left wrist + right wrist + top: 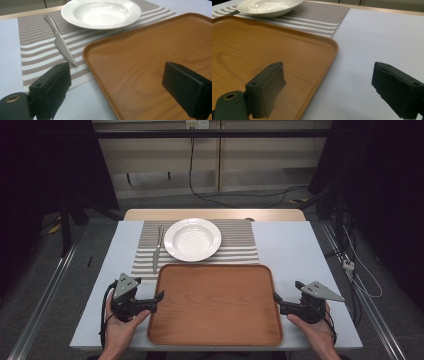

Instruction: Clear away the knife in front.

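2 grippers flank the wooden tray, 1 at each short edge, nothing gripped yet.

From the tray (215,305), the left gripper (159,296) sits at 9 o'clock, jaws wide and straddling the rim with no pad pressing on it; the knife (156,255) lies at 11 o'clock on the striped placemat (240,240), the white plate (192,239) at 12 o'clock on the same mat. The right gripper (276,298) waits at 3 o'clock, jaws equally wide over the opposite rim. This mirrored stance suggests a level 2-handed lift of the empty tray.
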Demonstrator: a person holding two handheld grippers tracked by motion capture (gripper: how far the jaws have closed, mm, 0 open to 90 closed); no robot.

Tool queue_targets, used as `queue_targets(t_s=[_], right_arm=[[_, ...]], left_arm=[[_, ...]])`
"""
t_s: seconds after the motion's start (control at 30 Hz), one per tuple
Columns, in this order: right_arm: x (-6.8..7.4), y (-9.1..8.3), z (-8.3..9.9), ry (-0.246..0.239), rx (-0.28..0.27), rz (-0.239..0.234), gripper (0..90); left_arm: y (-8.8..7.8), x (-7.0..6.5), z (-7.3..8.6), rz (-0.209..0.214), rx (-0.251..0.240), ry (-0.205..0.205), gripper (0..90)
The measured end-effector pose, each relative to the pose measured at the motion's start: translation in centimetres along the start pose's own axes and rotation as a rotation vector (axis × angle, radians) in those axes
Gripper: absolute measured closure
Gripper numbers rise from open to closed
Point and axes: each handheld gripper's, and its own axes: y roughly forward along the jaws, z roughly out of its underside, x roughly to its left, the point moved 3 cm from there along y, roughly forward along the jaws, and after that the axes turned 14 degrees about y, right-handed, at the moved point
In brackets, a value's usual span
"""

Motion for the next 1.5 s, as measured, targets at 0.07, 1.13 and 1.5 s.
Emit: queue_targets(t_s=[0.07,1.13,1.5], right_arm=[[0.0,0.0,0.0,0.000,-0.003,-0.001,11.1],[0.1,0.9,0.1,0.000,0.042,-0.035,10.6],[0.4,0.9,0.0,-0.007,0.042,-0.037,10.7]], left_arm=[[0.1,0.0,-0.1,0.003,0.011,0.013,8.5],[1.4,3.6,-2.7,0.010,0.049,-0.026,6.6],[3.5,5.0,-3.6,-0.014,0.089,-0.004,6.4]])
